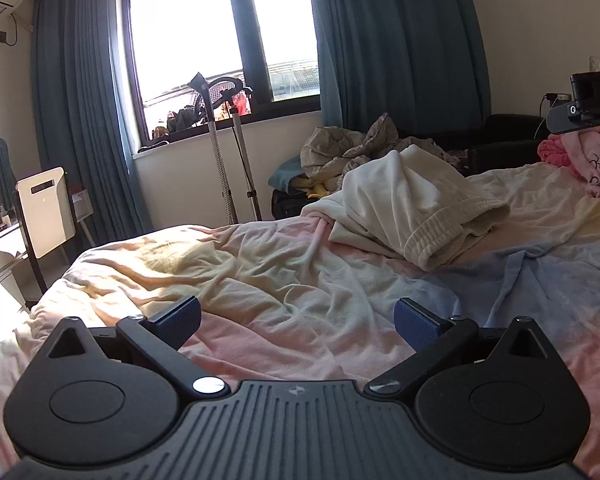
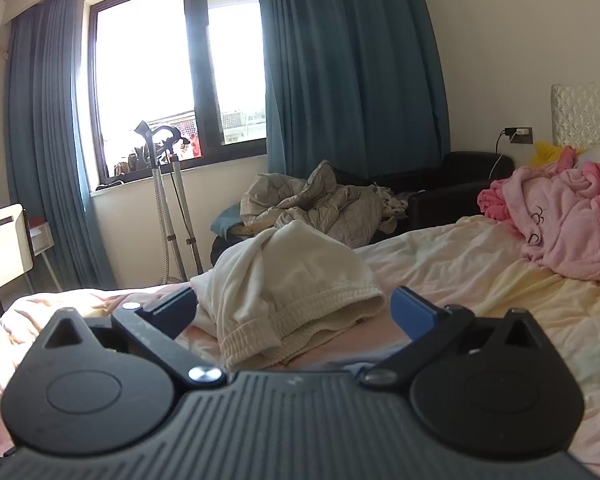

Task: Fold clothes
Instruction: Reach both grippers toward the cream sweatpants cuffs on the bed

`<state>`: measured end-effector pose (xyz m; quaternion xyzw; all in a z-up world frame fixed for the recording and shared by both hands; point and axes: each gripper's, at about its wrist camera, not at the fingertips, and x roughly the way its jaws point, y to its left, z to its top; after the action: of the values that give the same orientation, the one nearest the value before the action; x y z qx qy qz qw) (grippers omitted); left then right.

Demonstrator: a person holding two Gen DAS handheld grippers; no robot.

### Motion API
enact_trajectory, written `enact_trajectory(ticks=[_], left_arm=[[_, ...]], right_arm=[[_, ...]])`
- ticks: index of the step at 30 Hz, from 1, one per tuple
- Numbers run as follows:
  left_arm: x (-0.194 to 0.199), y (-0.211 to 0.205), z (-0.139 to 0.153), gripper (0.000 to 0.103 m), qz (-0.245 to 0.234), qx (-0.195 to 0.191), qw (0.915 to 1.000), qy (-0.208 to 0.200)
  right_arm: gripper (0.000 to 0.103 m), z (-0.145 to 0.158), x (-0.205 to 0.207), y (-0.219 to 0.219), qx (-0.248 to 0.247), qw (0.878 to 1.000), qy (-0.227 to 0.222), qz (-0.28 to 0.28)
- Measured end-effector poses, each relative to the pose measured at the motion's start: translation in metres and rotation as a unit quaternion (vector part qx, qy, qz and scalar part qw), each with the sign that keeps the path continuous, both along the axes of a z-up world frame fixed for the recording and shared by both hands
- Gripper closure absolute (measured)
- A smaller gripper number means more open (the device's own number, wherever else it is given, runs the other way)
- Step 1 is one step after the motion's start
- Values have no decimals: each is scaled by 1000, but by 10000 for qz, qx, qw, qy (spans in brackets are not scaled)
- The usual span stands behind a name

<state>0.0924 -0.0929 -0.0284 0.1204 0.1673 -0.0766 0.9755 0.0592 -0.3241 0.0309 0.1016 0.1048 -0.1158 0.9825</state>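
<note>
**Both tongs wide open over the bed, cream garment lying loose**

The left tongs (image 1: 298, 322) hover above the bed (image 1: 260, 272) with their blue pads spread far apart and nothing between them; below the gap lies only the rumpled pastel sheet, pink, yellow and pale blue. The right tongs (image 2: 294, 312) are spread just as wide and grip nothing. In the right wrist view the cream garment (image 2: 296, 280) sits directly ahead of the gap, its ribbed elastic hem (image 2: 300, 312) lying between the two pads as seen from the camera, but whether either pad touches the cloth cannot be told.

The garment is a crumpled heap in the middle of the bed, bunched up into a peak at the back with the ribbed hem facing the cameras. In the left wrist view it (image 1: 412, 208) lies well ahead and to the right of the left tongs, clearly apart from them.

A pink robe (image 2: 560, 220) is piled near the head of the bed, to the right, apart from the cream garment. Beyond the bed a grey quilt (image 2: 312, 204) is heaped by a dark armchair (image 2: 452, 188). Blue curtains (image 2: 348, 72) frame a bright window (image 2: 172, 80), with a garment steamer (image 2: 160, 168) standing in front of it. Part of the right-hand device (image 1: 592, 104) shows at the right edge of the left wrist view.
</note>
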Motion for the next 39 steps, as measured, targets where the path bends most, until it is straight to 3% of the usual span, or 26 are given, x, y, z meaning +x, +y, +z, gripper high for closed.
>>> enact_trajectory(ticks=[4,7,10,12,16,17,18,19,22,29,36,39], left_arm=[[58,-50,-19,0,-341,-93,9990,264],[97,-86,-38,1,-513,71,9982,301],[122,-112,-57,5,-605,306,9973,278],[138,-123,-67,16,-640,309,9971,273],[161,-137,-70,23,-700,264,9972,0],[167,-140,-70,31,-791,252,9965,-45],[170,-142,-71,48,-815,275,9962,-101],[173,-144,-71,57,-838,300,9959,-157],[172,-137,-60,68,-733,-216,9968,-243],[122,-94,5,87,-738,-781,9904,-865],[53,-16,71,89,-606,-1309,9829,-1143],[22,18,81,89,-512,-1473,9815,-1111]], right_arm=[[0,-17,6,-19,60,9994,219,-257],[0,-27,13,-25,178,9989,293,-318],[0,-36,21,-28,319,9983,400,-290],[0,-42,25,-30,424,9980,407,-253],[0,-56,37,-37,572,9970,453,-247],[0,-59,39,-39,608,9967,459,-275],[0,-63,42,-41,626,9964,465,-319],[0,-65,44,-43,613,9962,478,-384],[0,-68,44,-48,656,9959,407,-480],[0,-62,38,-41,424,9982,227,-366],[0,-50,25,-24,228,9996,190,23],[0,-50,23,-10,134,9987,347,358]])
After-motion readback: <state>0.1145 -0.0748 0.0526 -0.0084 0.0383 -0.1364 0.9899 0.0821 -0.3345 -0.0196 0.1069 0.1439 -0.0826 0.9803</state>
